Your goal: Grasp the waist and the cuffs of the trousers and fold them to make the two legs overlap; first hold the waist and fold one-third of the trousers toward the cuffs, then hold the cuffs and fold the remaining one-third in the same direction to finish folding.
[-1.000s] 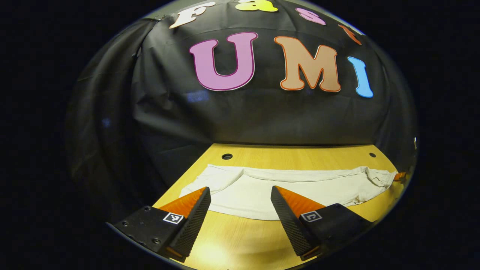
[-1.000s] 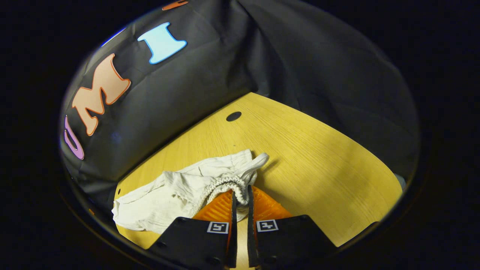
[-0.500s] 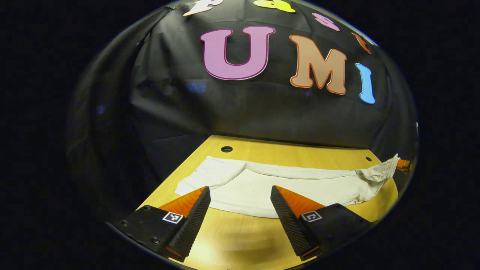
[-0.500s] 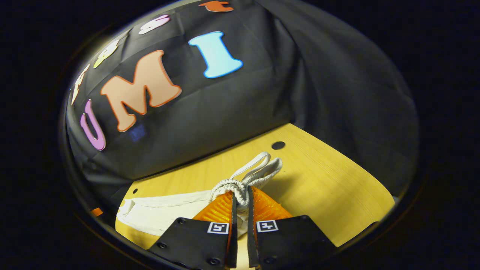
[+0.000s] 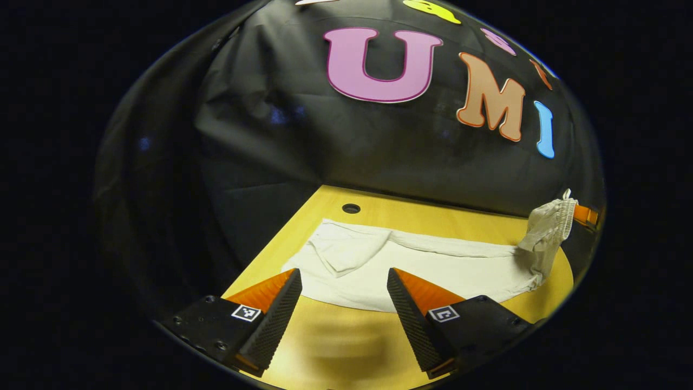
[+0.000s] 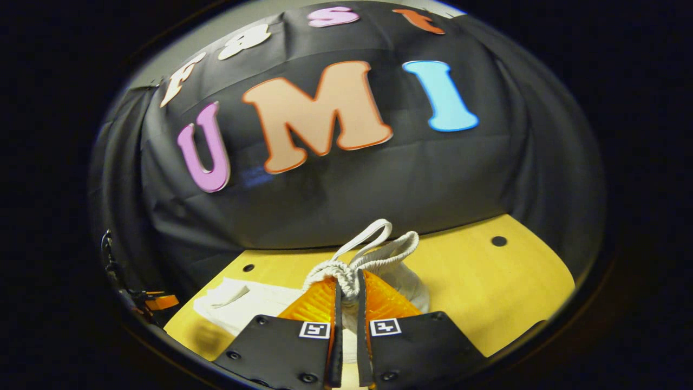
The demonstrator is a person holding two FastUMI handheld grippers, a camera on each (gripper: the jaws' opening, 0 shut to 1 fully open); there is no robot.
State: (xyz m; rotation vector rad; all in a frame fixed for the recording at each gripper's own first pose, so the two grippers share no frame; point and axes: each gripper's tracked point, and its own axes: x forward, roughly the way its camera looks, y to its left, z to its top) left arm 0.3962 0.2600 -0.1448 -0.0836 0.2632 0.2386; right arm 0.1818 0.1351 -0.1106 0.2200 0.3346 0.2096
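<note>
Lifting higher than a second ago, my right claw (image 6: 346,290) is pinching the trousers' waistband (image 6: 354,265) above the bench (image 6: 487,292); my left claw (image 5: 344,292) is hovering agape, empty, near the cuffs (image 5: 338,252). Bunched elastic could be slipping free.

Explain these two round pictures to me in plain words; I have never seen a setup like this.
A person holds a two-finger claw in each hand, and a camera rides on each, looking out along its fingers. In the left gripper view, the left claw hangs open above a wooden table, where pale trousers lie spread out. Far right in that view, the waist is lifted off the table. The right gripper view shows why: the right claw is shut on the elastic waistband, drawstring loop sticking up. Black cloth walls the booth.
</note>
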